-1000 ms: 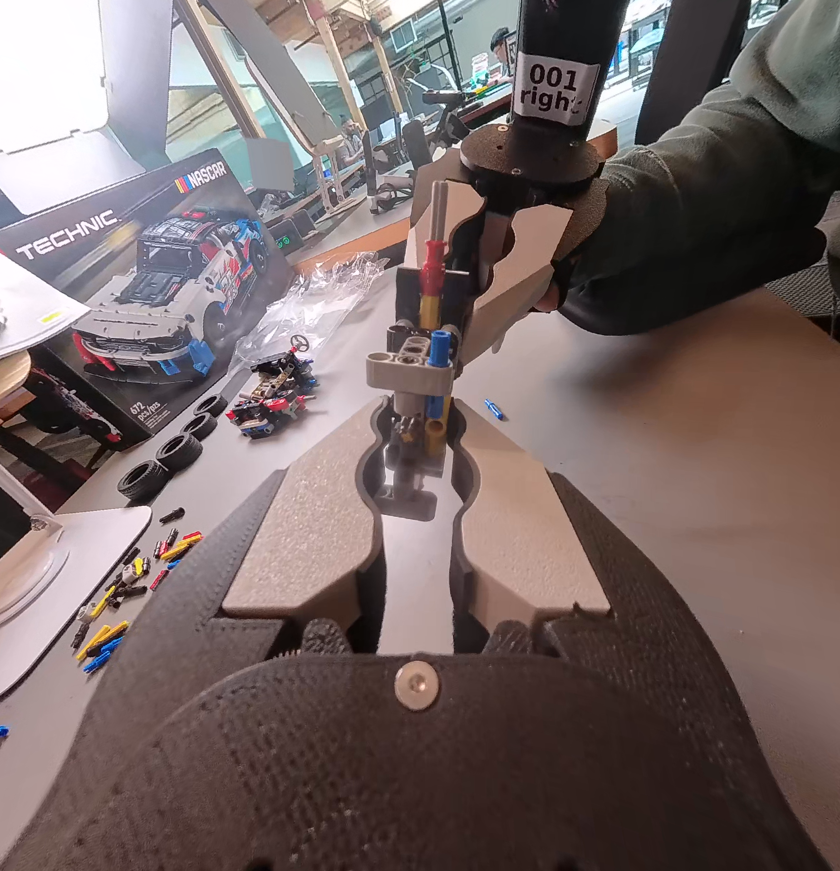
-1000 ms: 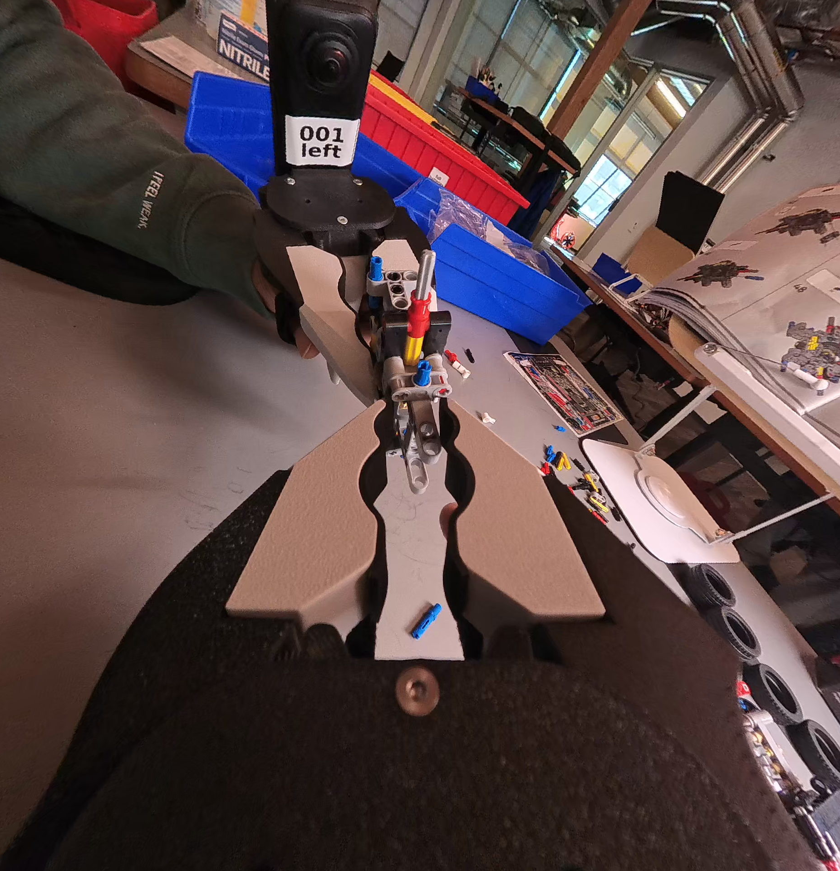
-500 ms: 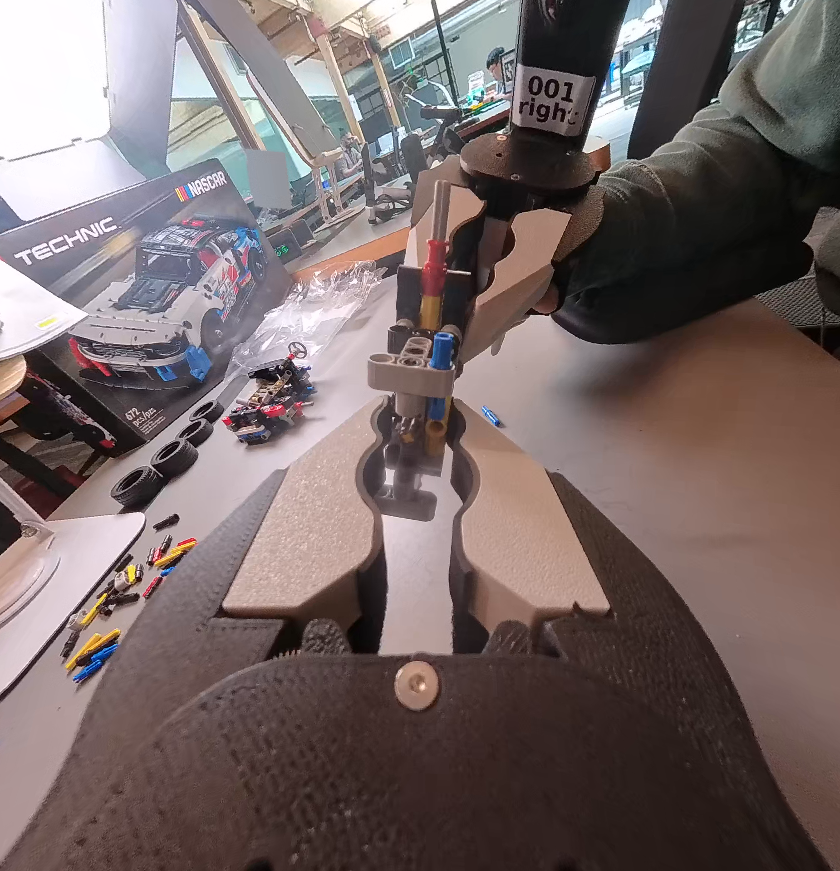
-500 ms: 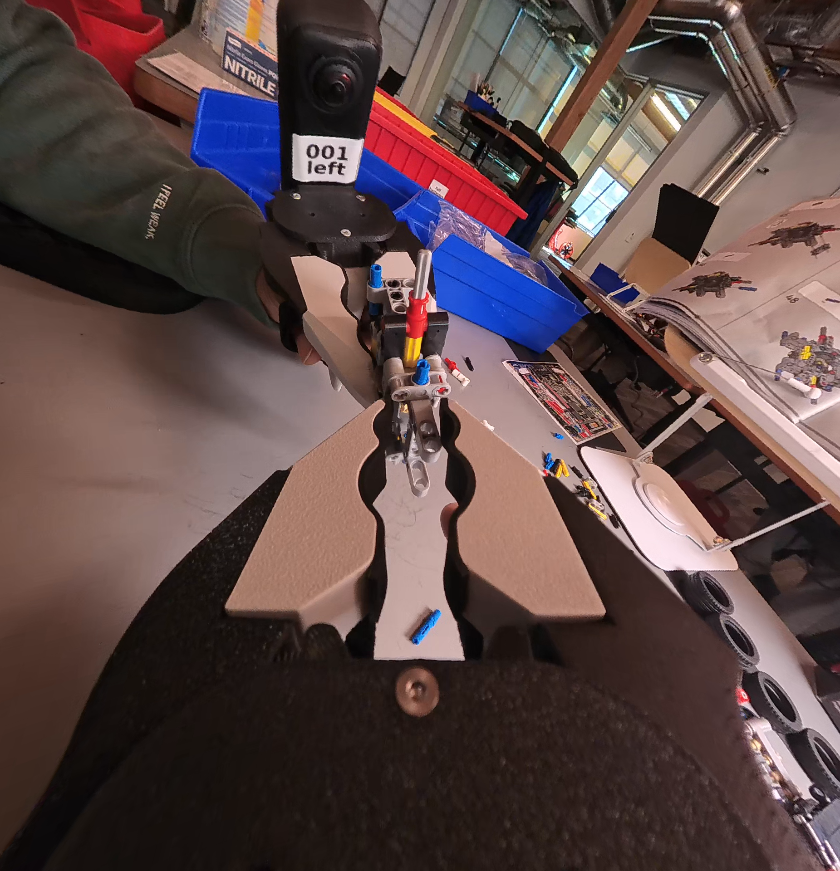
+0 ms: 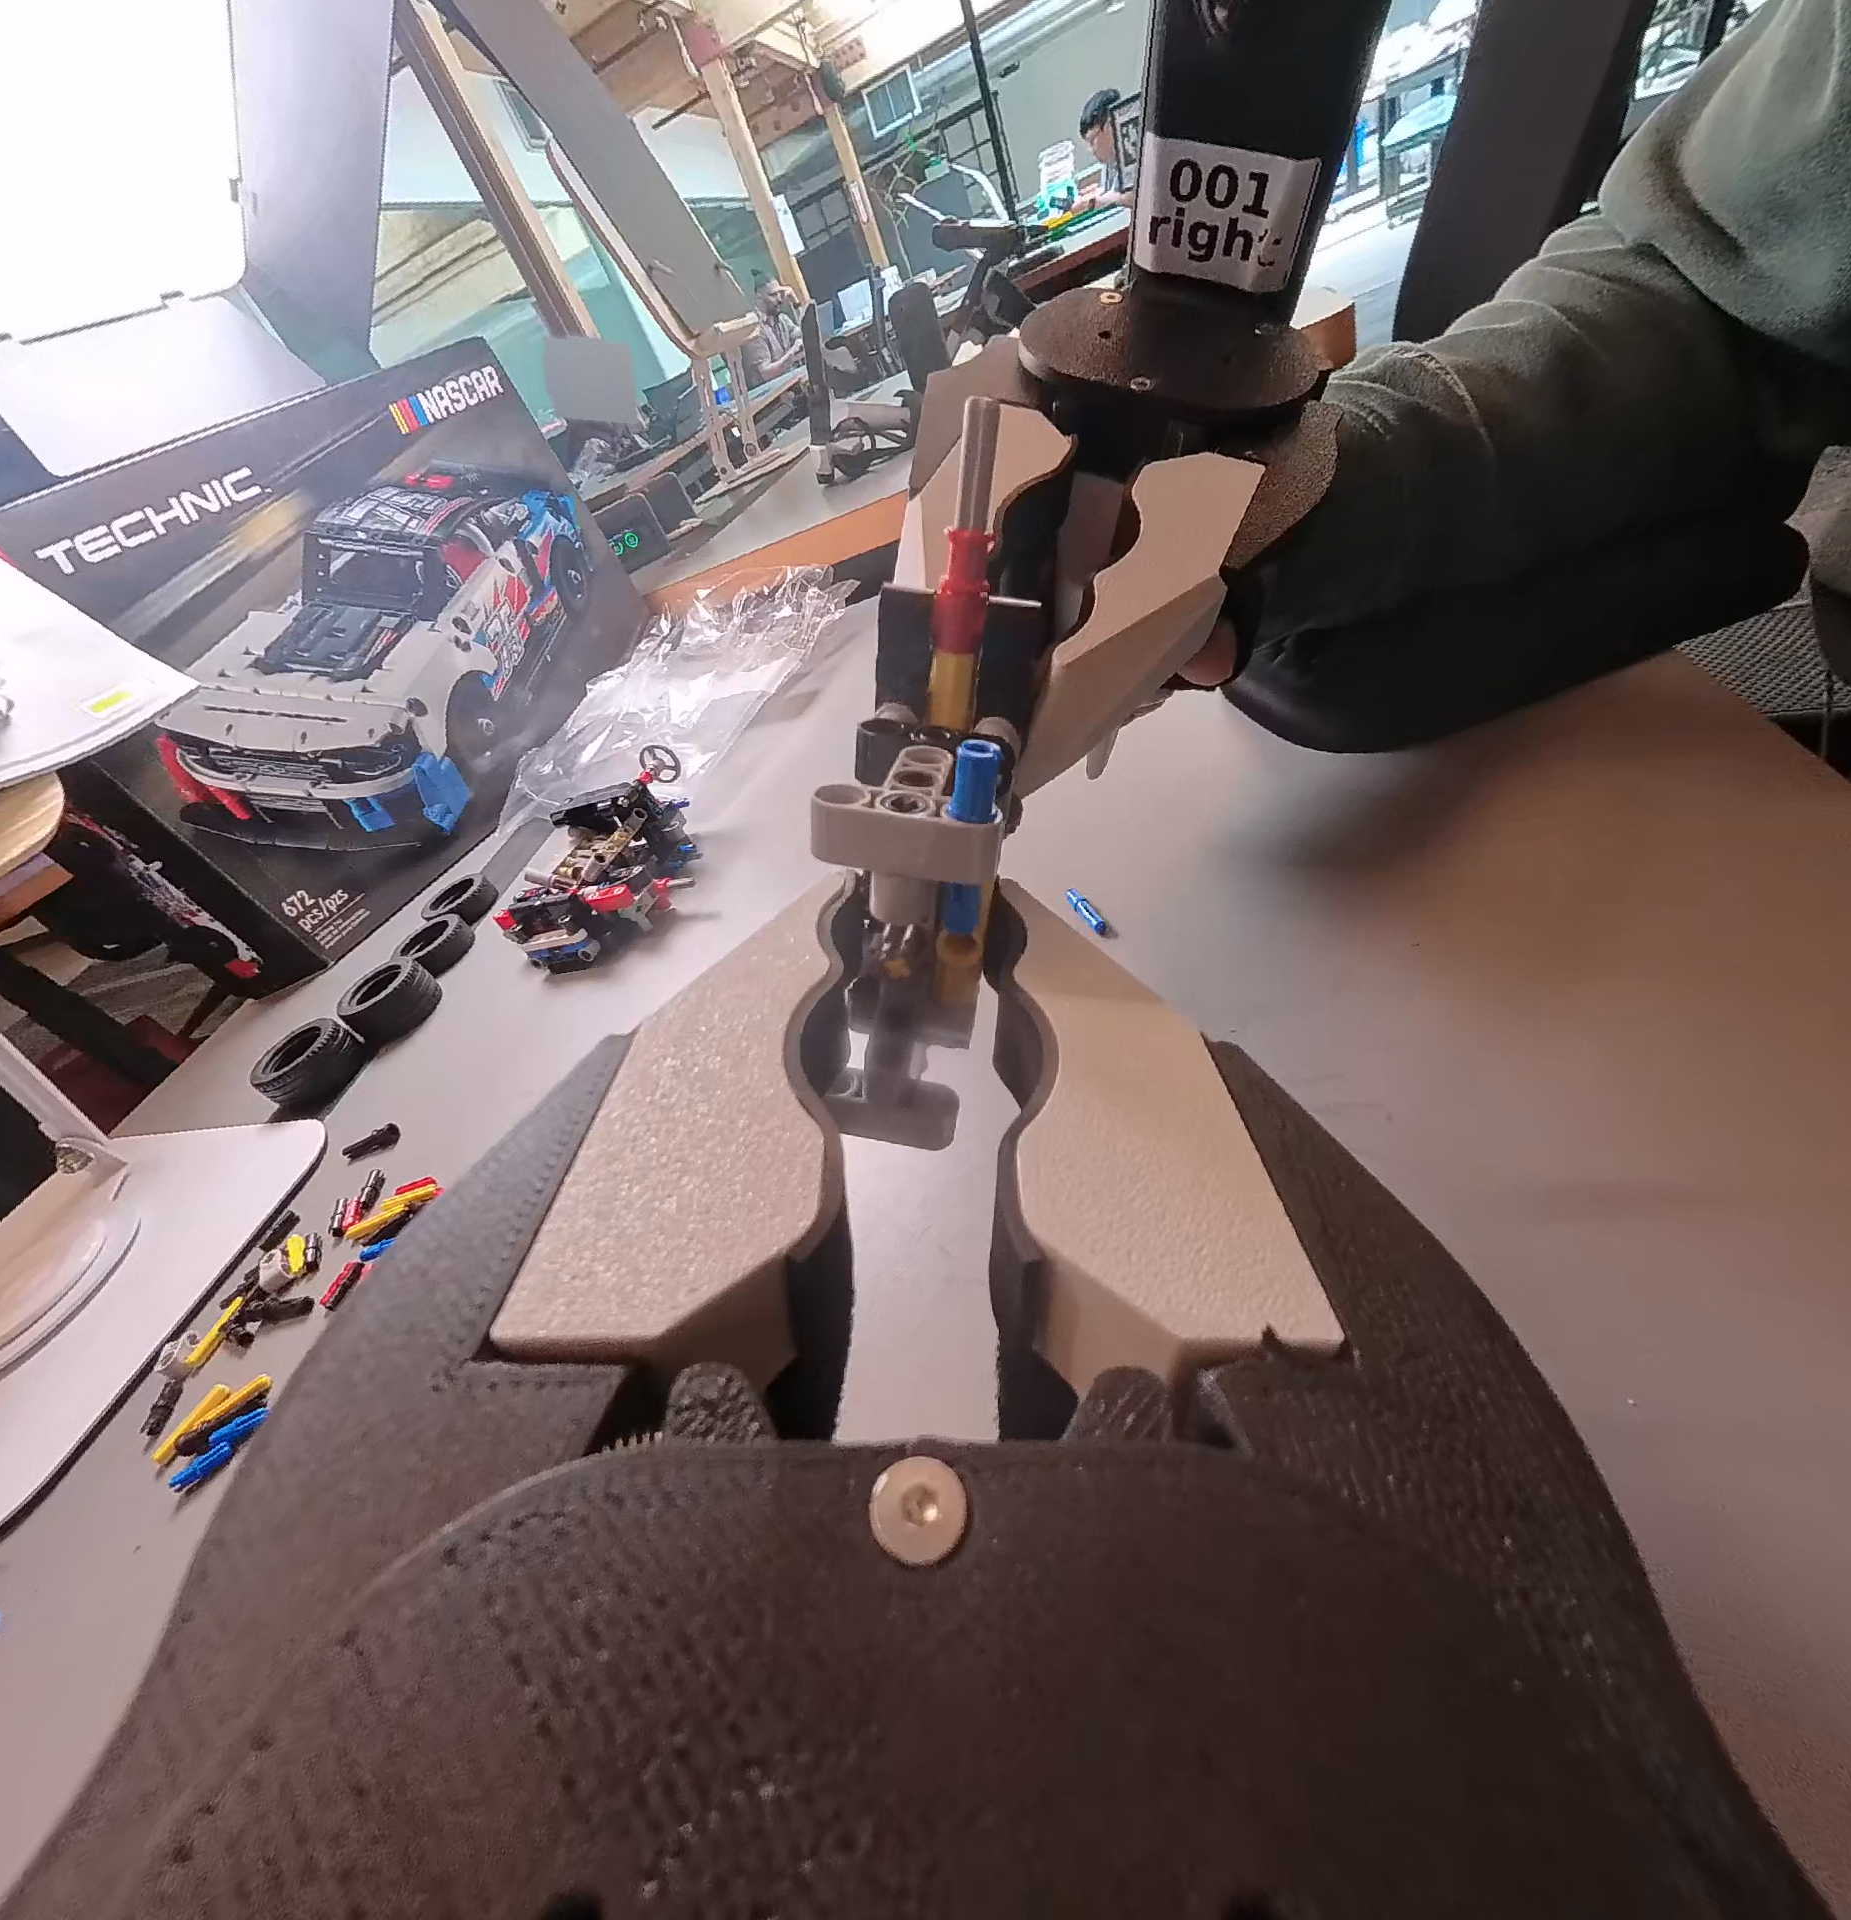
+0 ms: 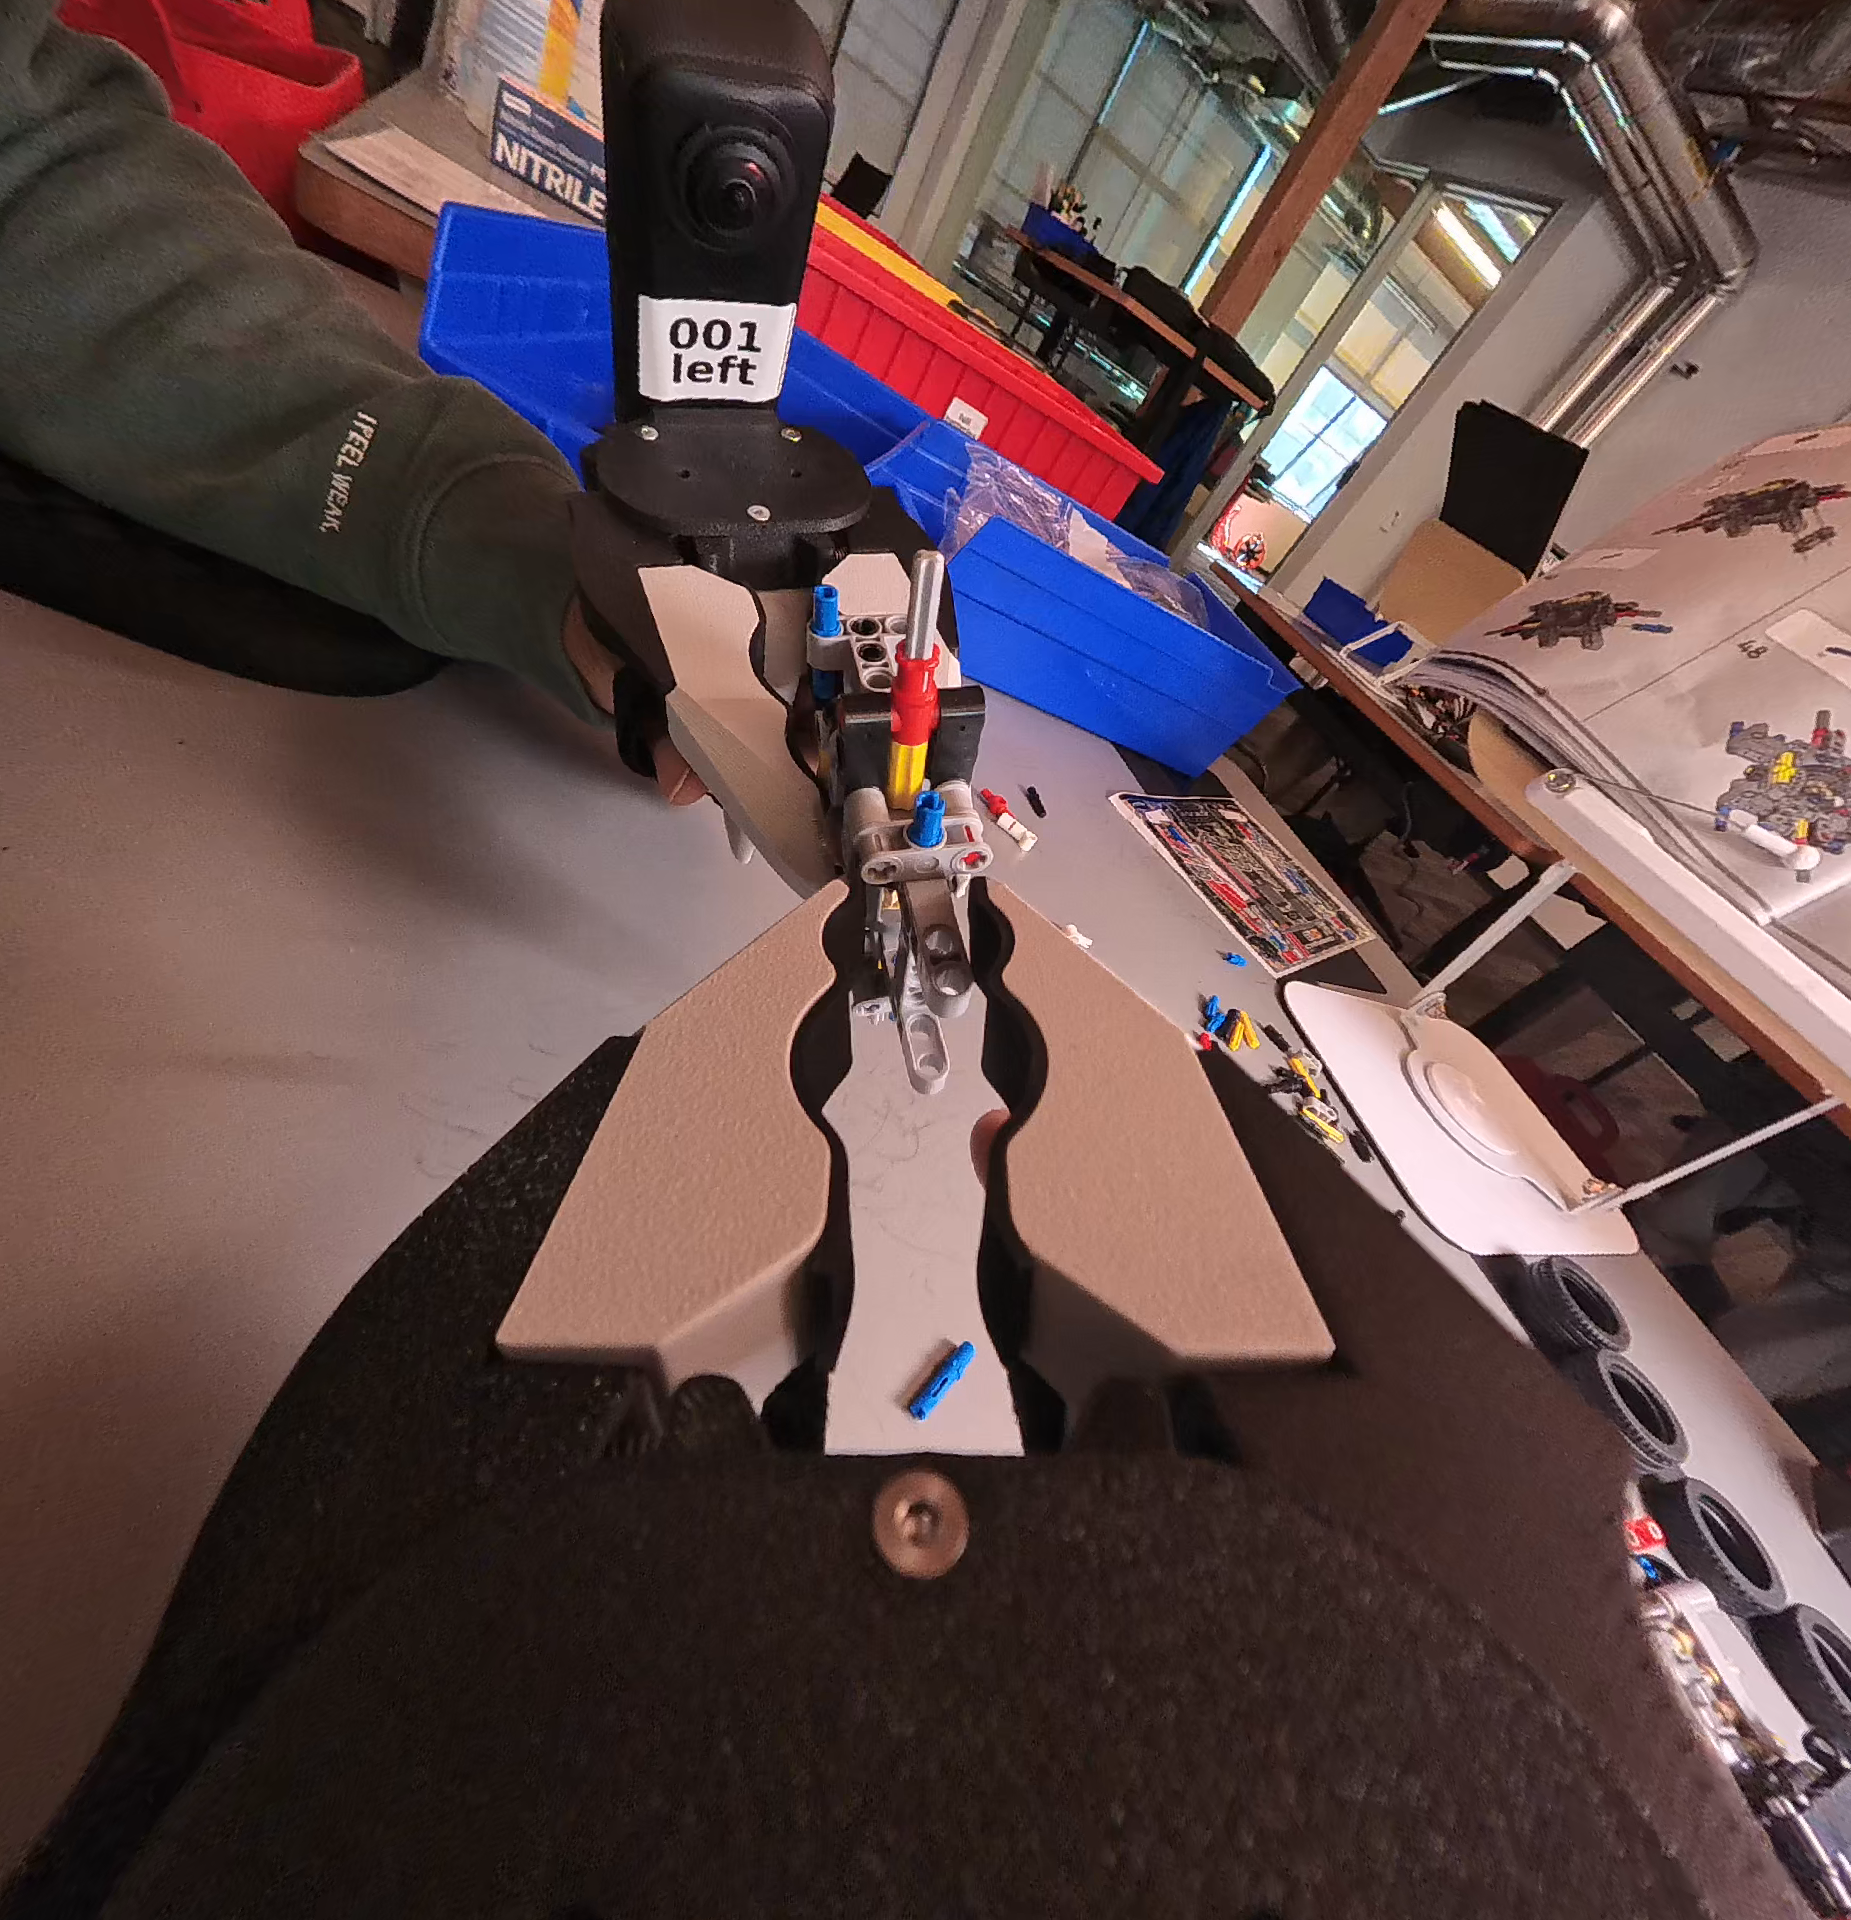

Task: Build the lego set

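A big toy car box [image 5: 308, 644] stands at the back left of the grey desk [image 5: 1420, 1039]. Four black tyres [image 5: 381, 997] lie in a row in front of it. A half-built toy car [image 5: 599, 883] sits near a clear plastic bag [image 5: 682, 675]. Little pins [image 5: 277, 1288] in yellow, blue, red and black lie spread about beside a white lamp base [image 5: 121, 1226]. One blue pin [image 5: 1087, 911] lies alone on the desk. Blue bins [image 6: 1087, 623] and a red bin [image 6: 962, 374] stand at the far edge. A sticker sheet [image 6: 1243, 883] lies flat near more pins. An open booklet [image 6: 1679, 665] rests on a stand.
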`<state>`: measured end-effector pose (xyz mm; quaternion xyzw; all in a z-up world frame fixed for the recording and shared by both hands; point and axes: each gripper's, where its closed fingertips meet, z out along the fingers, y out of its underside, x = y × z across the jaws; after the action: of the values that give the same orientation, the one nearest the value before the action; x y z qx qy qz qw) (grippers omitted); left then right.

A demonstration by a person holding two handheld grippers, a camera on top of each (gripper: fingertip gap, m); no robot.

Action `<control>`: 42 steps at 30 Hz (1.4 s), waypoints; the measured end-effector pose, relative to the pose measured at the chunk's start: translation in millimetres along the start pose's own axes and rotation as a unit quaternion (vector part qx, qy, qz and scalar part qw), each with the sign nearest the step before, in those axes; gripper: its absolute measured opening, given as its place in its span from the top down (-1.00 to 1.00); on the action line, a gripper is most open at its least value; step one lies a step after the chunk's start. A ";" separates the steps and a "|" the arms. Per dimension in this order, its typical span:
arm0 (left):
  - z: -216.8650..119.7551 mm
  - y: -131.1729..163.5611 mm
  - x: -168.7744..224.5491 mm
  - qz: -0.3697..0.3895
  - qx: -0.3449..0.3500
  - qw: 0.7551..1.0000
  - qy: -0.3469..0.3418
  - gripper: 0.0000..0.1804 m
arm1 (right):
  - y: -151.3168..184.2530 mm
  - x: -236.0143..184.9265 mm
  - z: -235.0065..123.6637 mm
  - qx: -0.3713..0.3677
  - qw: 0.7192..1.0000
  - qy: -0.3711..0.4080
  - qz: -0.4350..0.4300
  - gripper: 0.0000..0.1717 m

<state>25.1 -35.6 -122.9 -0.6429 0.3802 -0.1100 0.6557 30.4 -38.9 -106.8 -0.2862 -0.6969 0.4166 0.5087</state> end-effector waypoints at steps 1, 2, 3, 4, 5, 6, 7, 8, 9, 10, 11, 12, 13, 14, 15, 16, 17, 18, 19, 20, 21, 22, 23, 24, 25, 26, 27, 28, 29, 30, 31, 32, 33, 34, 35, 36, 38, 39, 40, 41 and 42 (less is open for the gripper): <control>0.0 0.0 -0.2 0.000 0.000 1.000 0.000 0.77 | -0.1 0.2 0.0 0.001 1.000 0.000 0.001 0.80; 0.0 0.0 -0.4 0.000 -0.001 1.000 -0.001 0.77 | -0.1 0.4 0.1 0.001 1.000 0.001 0.001 0.80; -0.1 0.0 -0.5 0.000 -0.001 1.000 -0.002 0.77 | -0.1 0.5 0.0 0.001 1.000 0.002 0.001 0.80; 0.0 0.0 -0.7 0.000 -0.001 1.000 -0.002 0.77 | 0.0 0.7 0.0 0.001 1.000 0.002 0.001 0.80; 0.0 0.2 -0.7 -0.002 -0.002 1.000 -0.001 0.77 | 0.1 0.7 0.1 0.001 1.000 0.002 0.002 0.80; 0.1 0.4 -0.8 -0.005 -0.002 1.000 0.000 0.77 | 0.0 0.8 0.1 0.001 1.000 0.002 0.003 0.80; 0.1 0.5 -0.8 -0.008 -0.001 1.000 0.001 0.77 | 0.0 0.8 0.1 0.002 1.000 0.003 0.004 0.80; 0.0 0.7 -0.8 -0.010 -0.001 1.000 0.002 0.77 | -0.3 0.6 0.2 0.002 1.000 0.003 0.003 0.80; 0.1 1.2 -0.8 -0.011 -0.002 1.000 0.002 0.77 | -0.6 0.3 0.3 0.002 1.000 0.003 0.002 0.81; 0.2 1.9 -0.7 -0.012 -0.004 1.000 0.003 0.76 | -0.7 0.0 0.4 0.003 1.000 0.003 0.000 0.81; 0.2 2.4 -0.6 -0.012 -0.005 1.000 0.003 0.76 | -0.4 -0.1 0.6 0.002 1.000 0.003 -0.001 0.81; 0.2 2.5 -0.4 -0.012 -0.005 1.000 0.004 0.75 | -0.5 -0.3 0.7 0.002 1.000 0.003 -0.002 0.81; 0.1 2.2 -0.2 -0.012 -0.005 1.000 0.004 0.76 | -0.9 -0.4 0.6 0.003 1.000 0.003 -0.001 0.81; 0.1 1.9 -0.2 -0.012 -0.004 1.000 0.004 0.76 | -1.0 -0.3 0.5 0.003 1.000 0.002 0.001 0.81; 0.2 1.9 -0.1 -0.012 -0.004 1.000 0.004 0.76 | -0.9 -0.4 0.4 0.003 1.000 0.001 0.003 0.81; 0.3 2.1 -0.1 -0.012 -0.005 1.000 0.005 0.76 | -0.8 -0.5 0.4 0.003 1.000 0.000 0.004 0.80; 0.4 2.2 -0.1 -0.012 -0.005 1.000 0.004 0.77 | -0.9 -0.4 0.3 0.004 1.000 0.000 0.005 0.80; 0.5 2.0 -0.2 -0.013 -0.004 1.000 0.004 0.77 | -1.2 -0.4 0.2 0.004 1.000 0.000 0.006 0.79; 0.5 1.7 -0.2 -0.012 -0.003 1.000 0.004 0.77 | -1.6 -0.5 0.1 0.006 1.000 -0.001 0.008 0.79; 0.5 1.3 0.1 -0.010 -0.002 1.000 0.005 0.77 | -1.8 -0.5 -0.1 0.006 1.000 -0.002 0.011 0.77; 0.5 0.9 0.5 -0.008 -0.002 1.000 0.005 0.77 | -2.1 -0.1 -0.4 0.007 1.000 -0.003 0.014 0.74; 0.6 0.6 1.2 -0.005 -0.002 1.000 0.006 0.77 | -2.5 0.0 -0.6 0.008 1.000 -0.004 0.016 0.71; 0.8 0.4 1.6 -0.001 -0.003 1.000 0.006 0.77 | -2.4 0.0 -0.9 0.007 1.000 -0.006 0.017 0.70; 0.9 0.2 1.8 0.003 -0.005 1.000 0.005 0.77 | -2.7 0.2 -1.3 0.007 1.000 -0.006 0.016 0.69; 1.0 0.0 2.1 0.004 -0.005 1.000 0.005 0.77 | -2.8 0.3 -1.6 0.007 1.000 -0.006 0.014 0.68; 1.1 0.0 2.5 0.004 -0.006 1.000 0.006 0.77 | -2.6 0.4 -2.0 0.005 1.000 -0.007 0.011 0.67; 1.2 0.2 2.9 0.004 -0.007 1.000 0.007 0.77 | -2.4 0.4 -2.5 0.003 1.000 -0.009 0.009 0.67; 1.4 0.4 3.2 0.004 -0.008 1.000 0.008 0.77 | -2.3 0.1 -3.1 0.001 1.000 -0.012 0.007 0.66; 1.7 0.6 3.3 0.005 -0.009 1.000 0.008 0.77 | -2.8 0.0 -3.9 0.002 1.000 -0.015 0.007 0.64; 1.8 0.8 3.4 0.004 -0.010 1.000 0.008 0.77 | -3.1 0.3 -4.5 0.002 1.000 -0.016 0.010 0.64; 1.8 1.1 3.2 0.004 -0.011 1.000 0.008 0.77 | -3.3 0.6 -5.2 0.003 1.000 -0.018 0.012 0.63; 1.9 1.6 3.0 0.004 -0.013 1.000 0.007 0.77 | -3.8 0.6 -5.6 0.004 1.000 -0.018 0.015 0.63; 2.1 2.3 2.7 0.003 -0.015 1.000 0.006 0.77 | -4.9 -0.1 -5.8 0.007 1.000 -0.021 0.017 0.62; 2.4 3.6 2.7 0.001 -0.020 1.000 0.007 0.77 | -5.9 -1.1 -5.3 0.009 1.000 -0.023 0.019 0.62; 2.9 5.3 3.0 -0.004 -0.026 1.000 0.009 0.77 | -6.2 -1.9 -4.3 0.009 0.999 -0.023 0.020 0.62; 3.5 7.0 3.7 -0.009 -0.033 0.999 0.012 0.77 | -5.9 -3.1 -3.0 0.008 0.999 -0.025 0.020 0.61; 4.8 9.6 5.7 -0.018 -0.041 0.999 0.018 0.77 | -4.0 -6.5 0.5 0.004 0.999 -0.030 0.024 0.61; 5.7 10.7 7.1 -0.021 -0.045 0.999 0.022 0.77 | -2.6 -8.3 2.2 0.001 0.999 -0.032 0.025 0.61; 6.5 12.1 8.6 -0.023 -0.050 0.998 0.025 0.77 | -1.2 -9.6 3.9 -0.002 0.999 -0.033 0.026 0.62; 7.2 13.2 9.8 -0.024 -0.054 0.998 0.027 0.77 | -0.6 -10.9 4.9 -0.003 0.999 -0.035 0.026 0.63; 7.9 14.1 10.9 -0.023 -0.056 0.998 0.029 0.77 | -0.8 -11.7 5.7 -0.002 0.999 -0.036 0.029 0.66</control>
<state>32.8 -34.5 -140.8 -0.6839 0.3898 -0.1221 0.6045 28.8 -50.5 -112.4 -0.2917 -0.7073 0.4398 0.4703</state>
